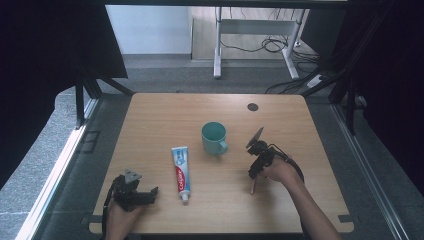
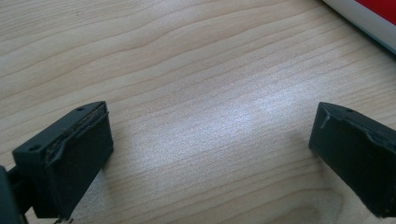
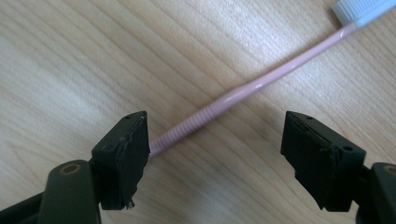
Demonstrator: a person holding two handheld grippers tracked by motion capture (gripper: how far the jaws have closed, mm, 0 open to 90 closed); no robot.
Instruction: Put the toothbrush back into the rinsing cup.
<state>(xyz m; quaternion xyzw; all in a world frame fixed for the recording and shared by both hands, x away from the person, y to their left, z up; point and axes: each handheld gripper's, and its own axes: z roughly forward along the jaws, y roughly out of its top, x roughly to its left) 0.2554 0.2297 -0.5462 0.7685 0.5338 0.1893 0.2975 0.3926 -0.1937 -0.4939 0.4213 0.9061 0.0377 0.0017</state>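
Pink toothbrush flat on the wooden table, right of centre, near the front edge. Seen from above as a thin stick poking out just below the right gripper. In the right gripper view, lies diagonally: ribbed handle low left, white bristle head up at the top right corner. Handle end runs in behind the left-hand pad; contact there not clear. Other pad well clear of it. Right gripper jaws apart, straddling the handle, not clamped.

Teal mug upright just beyond and left of the right gripper, handle toward the front right. Toothpaste tube flat left of the mug, cap toward the front edge.

Left gripper at the front left corner, resting on the table, near the tube. Jaws wide apart in the left gripper view, bare wood between them; corner of the tube at top right.

Round dark spot near the far edge.
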